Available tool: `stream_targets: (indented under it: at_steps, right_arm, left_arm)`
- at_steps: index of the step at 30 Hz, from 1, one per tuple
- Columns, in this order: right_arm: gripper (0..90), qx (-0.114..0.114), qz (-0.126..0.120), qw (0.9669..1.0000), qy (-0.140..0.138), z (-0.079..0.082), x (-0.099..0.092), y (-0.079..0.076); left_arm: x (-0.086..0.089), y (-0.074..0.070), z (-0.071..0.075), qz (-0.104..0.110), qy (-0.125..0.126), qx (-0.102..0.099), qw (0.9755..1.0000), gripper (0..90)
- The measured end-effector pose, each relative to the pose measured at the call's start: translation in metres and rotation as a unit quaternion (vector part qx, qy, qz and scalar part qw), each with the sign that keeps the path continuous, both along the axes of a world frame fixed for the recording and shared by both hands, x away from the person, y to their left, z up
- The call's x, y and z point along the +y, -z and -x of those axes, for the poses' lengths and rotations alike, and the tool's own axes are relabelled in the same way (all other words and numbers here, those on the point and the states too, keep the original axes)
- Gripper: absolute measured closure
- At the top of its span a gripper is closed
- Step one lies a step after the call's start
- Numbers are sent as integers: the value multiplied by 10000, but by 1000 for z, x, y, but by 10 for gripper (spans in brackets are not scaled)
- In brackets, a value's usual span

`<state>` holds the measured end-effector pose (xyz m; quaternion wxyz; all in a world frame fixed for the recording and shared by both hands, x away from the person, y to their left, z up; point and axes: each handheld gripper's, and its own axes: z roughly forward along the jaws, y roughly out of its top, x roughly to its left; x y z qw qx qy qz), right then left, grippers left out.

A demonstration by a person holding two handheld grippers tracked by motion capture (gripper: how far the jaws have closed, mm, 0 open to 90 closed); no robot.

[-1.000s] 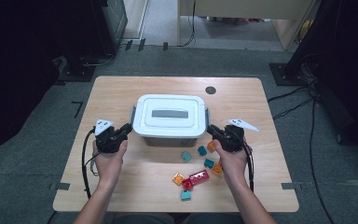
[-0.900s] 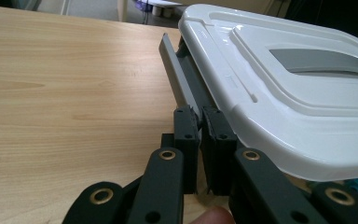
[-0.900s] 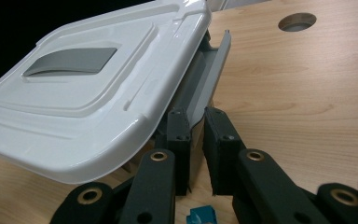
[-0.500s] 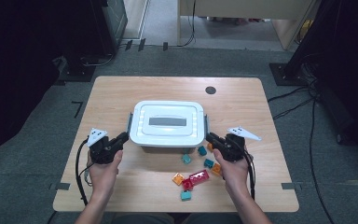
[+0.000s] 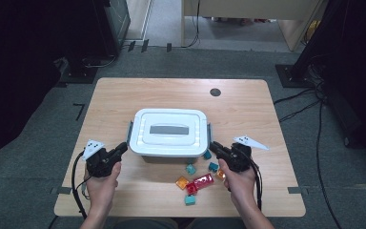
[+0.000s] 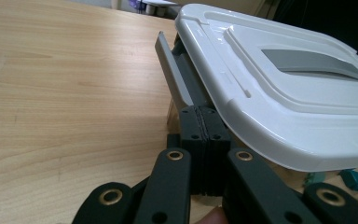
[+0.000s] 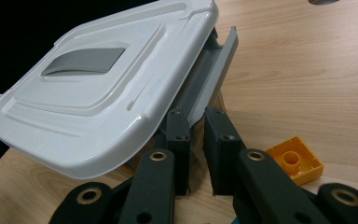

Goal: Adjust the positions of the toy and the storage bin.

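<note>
Fingers of the left gripper (image 5: 120,149) are pressed flat together with nothing between them; in the left gripper view (image 6: 204,140) they sit just beside the grey latch (image 6: 170,74) on the near left corner of the white box (image 5: 168,133), and whether the tips touch it I cannot tell. The fingers of the right gripper (image 5: 218,148) stand a narrow slit apart and hold nothing; in the right gripper view (image 7: 199,140) they point at the other grey latch (image 7: 214,70), which hangs out from under the lid (image 7: 107,70) — close to it, contact not clear.

The box sits shut near the middle of the desk (image 5: 124,95), a little toward the near edge; its lid has a grey inset handle (image 5: 169,129) on top. The person's left hand (image 5: 102,183) and right hand (image 5: 240,183) come in over the near edge, one on each side of the box.

Small bricks lie between the box and the near edge, right of centre — teal ones (image 5: 190,168), an orange one (image 5: 182,182), a red one (image 5: 203,182); a yellow brick (image 7: 294,159) lies just beside the right fingers.
</note>
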<state>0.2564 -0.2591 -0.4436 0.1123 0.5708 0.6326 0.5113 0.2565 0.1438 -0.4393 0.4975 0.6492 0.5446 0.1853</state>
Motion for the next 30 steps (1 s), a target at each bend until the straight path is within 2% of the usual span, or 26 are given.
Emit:
stream_targets:
  at_steps: [4, 6, 8, 11, 12, 13, 16, 18, 22, 24, 26, 27, 30]
  right_arm:
    - [814, 66, -105, 9999, -58, -1, -1, 0]
    - [782, 48, -90, 9999, -138, -2, -3, -1]
    - [697, -113, -28, 9997, -199, -2, -7, -5]
    - [650, -203, 46, 9994, -266, -3, -10, -11]
    - [578, -313, 195, 9986, -389, -6, -12, -16]
    - [578, -313, 195, 9986, -389, -6, -12, -16]
    - [509, -460, 504, 9963, -530, -10, -13, -24]
    - [496, -610, 708, 9937, -613, -14, -12, -33]
    - [470, -678, 760, 9918, -773, -20, -12, -43]
    - [445, -733, 825, 9898, -897, -26, -10, -50]
    - [438, -868, 891, 9862, -1089, -31, -6, -58]
    - [442, -939, 952, 9839, -1189, -33, -3, -61]
    - [476, -1174, 1188, 9741, -1526, -40, 9, -71]
  left_arm:
    - [3, 5, -1, 90, 62, -5, 9999, 880]
    - [5, 8, 0, 127, 23, -53, 9999, 829]
    - [7, 11, 3, 55, -86, -177, 9998, 725]
    - [11, 14, 5, -73, -183, -281, 9994, 687]
    - [13, 14, 6, -101, -198, -315, 9993, 647]
    - [14, 15, 6, -122, -211, -345, 9991, 647]
    - [17, 17, 8, -203, -173, -355, 9990, 594]
    - [18, 19, 8, -271, -116, -340, 9990, 573]
    - [20, 25, 9, -317, -42, -338, 9989, 565]
    - [21, 27, 10, -342, -11, -340, 9988, 554]
    - [20, 29, 10, -374, 9, -315, 9988, 537]
    - [20, 30, 10, -381, 21, -275, 9989, 525]
    - [17, 33, 10, -422, 102, -162, 9989, 489]
